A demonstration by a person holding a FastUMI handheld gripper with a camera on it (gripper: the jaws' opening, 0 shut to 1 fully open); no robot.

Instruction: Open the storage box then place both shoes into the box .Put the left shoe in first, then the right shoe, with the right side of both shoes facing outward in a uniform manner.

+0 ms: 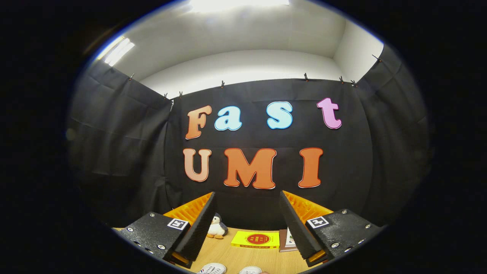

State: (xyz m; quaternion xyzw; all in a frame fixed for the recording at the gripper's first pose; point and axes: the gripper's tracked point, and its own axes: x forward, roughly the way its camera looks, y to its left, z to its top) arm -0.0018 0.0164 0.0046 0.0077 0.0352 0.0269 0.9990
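A: Gripper (248, 198), fingers?
B: Spread wide, 2 fingers apart, nothing between them, raised above wooden table (228, 253).
A: Shoes?
B: 2 white shoes (213, 268), only toe ends seen, low between fingers, side by side on table. Storage box: cannot tell.
A: Beyond fingers?
B: Penguin toy (217, 227) beside left finger; yellow book (255, 239) centred; second book (288, 240) touching its right.

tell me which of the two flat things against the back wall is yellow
The yellow box, centered beyond the open tool; the brown one sits to its right.
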